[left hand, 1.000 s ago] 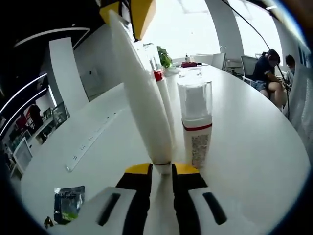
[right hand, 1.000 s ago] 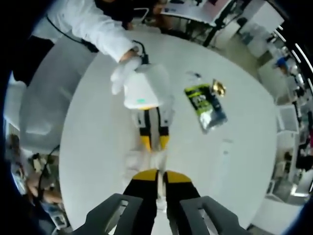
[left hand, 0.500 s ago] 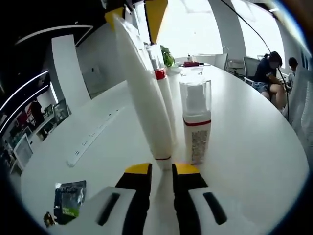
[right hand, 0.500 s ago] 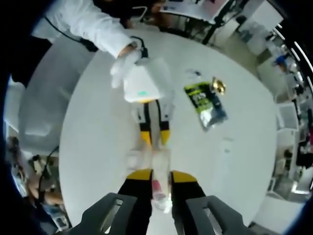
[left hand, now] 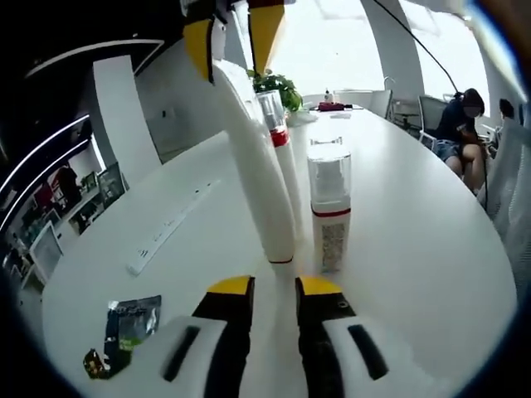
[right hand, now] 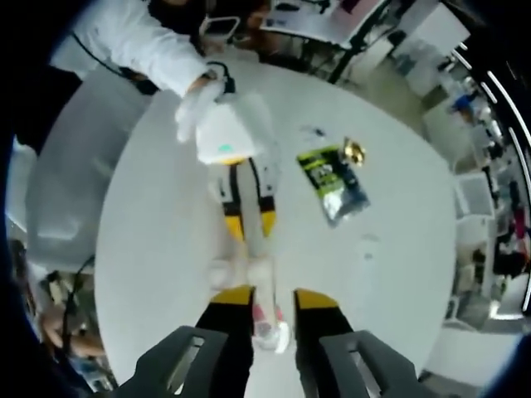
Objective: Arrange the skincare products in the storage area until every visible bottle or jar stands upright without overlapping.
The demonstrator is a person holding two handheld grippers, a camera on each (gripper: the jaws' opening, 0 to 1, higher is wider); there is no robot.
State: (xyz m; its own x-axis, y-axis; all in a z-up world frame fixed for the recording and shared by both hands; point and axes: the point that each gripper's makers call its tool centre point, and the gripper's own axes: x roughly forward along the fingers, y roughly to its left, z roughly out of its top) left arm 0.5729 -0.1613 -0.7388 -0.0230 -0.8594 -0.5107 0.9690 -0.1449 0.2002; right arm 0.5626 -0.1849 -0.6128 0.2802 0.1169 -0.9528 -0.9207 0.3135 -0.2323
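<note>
**Entry: skincare cluster on white table — hazards, clearances**

1. White table (left hand: 415,249). Broad oval top. Open surface at 3 o'clock of the bottles in the left gripper view; the far edge curves away well apart from them. Room to spread items is ample.

2. Tall white tube (left hand: 257,174). Stands on its cap, leaning toward 11 o'clock, top between the right gripper's yellow fingertips (left hand: 265,29). Judged the chief hazard: it looks top-heavy, so a release while tilted could drop it onto its neighbours.

3. Pump bottle with red band (left hand: 330,207). Upright, just beside the tube at its 3 o'clock. Likely the first struck if the tube falls.

4. Slim bottle with red collar (left hand: 278,149). Upright behind the tube, very close; whether touching cannot be told.

5. Left gripper (left hand: 274,286). Jaws slightly apart, holding nothing, tips near the tube's base. A forward nudge could kick the base out.

6. Right gripper (right hand: 274,298). Above the cluster, jaws apart about the tube's top; firm contact cannot be told.

7. Green sachet (left hand: 124,323). Flat at 8 o'clock, well apart.
</note>
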